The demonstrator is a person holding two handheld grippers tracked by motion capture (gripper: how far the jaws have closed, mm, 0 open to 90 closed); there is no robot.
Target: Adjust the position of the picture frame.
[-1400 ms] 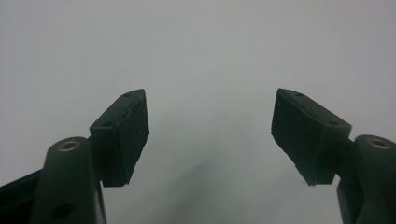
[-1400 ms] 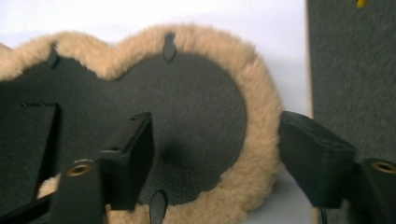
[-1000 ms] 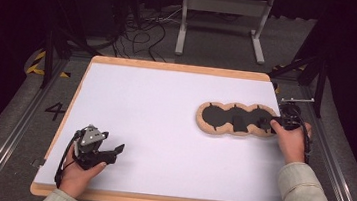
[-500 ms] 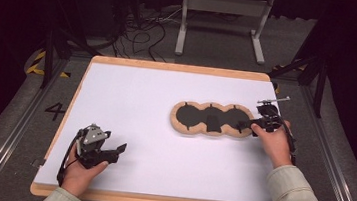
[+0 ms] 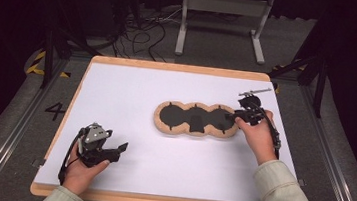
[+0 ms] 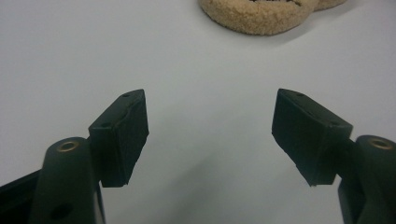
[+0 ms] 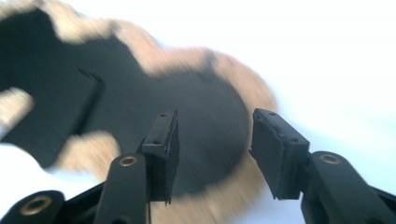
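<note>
A three-lobed wooden tray [image 5: 195, 132] with a black inside lies on the white board [image 5: 127, 95], right of the middle. My right gripper [image 5: 232, 117] is at the tray's right end. In the right gripper view the right gripper [image 7: 212, 144] hangs over the right lobe's rim [image 7: 159, 56]; its jaws have just been closing, with a gap still between them and the rim under that gap, and the pads do not press on it. My left gripper [image 5: 121, 150] rests near the board's front left corner. Its jaws [image 6: 210, 133] stand wide apart with nothing between them, and the tray's edge [image 6: 254, 16] lies farther off.
The board sits on a wooden tabletop [image 5: 156, 200] whose edge frames it. Beyond the far edge a grey metal stand [image 5: 223, 14] and loose cables [image 5: 143, 31] lie on the floor. Metal rails [image 5: 7, 133] run along both sides.
The right hand and its gripper moved left, and the tray slid left with them across the board. The right jaws narrowed. The left gripper stayed where it was.
</note>
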